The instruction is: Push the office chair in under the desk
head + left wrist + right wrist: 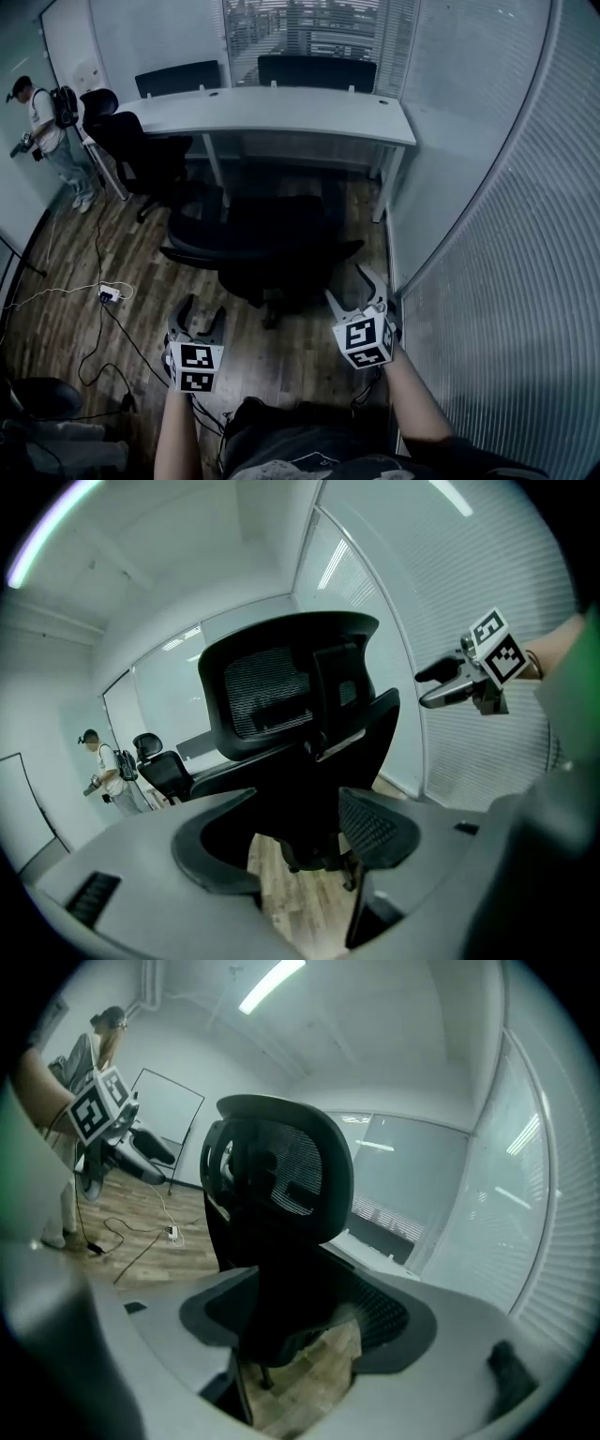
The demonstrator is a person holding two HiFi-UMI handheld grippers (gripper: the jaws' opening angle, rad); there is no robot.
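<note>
A black office chair [262,246] stands on the wood floor in front of the white desk [272,112], its back turned toward me. My left gripper [199,319] hangs open just behind the chair's left side, nothing between its fingers. My right gripper [354,292] is open too, behind the chair's right side and close to its armrest. In the left gripper view the chair's mesh back [291,696] fills the gap between the open jaws, apart from them, and the right gripper [441,686] shows at the right. The right gripper view shows the chair [277,1194] likewise, untouched.
A second black chair [141,150] sits at the desk's left end. A person [42,127] with a backpack stands at the far left. Cables and a power strip [110,293] lie on the floor to my left. A ribbed glass wall [506,281] runs close along the right.
</note>
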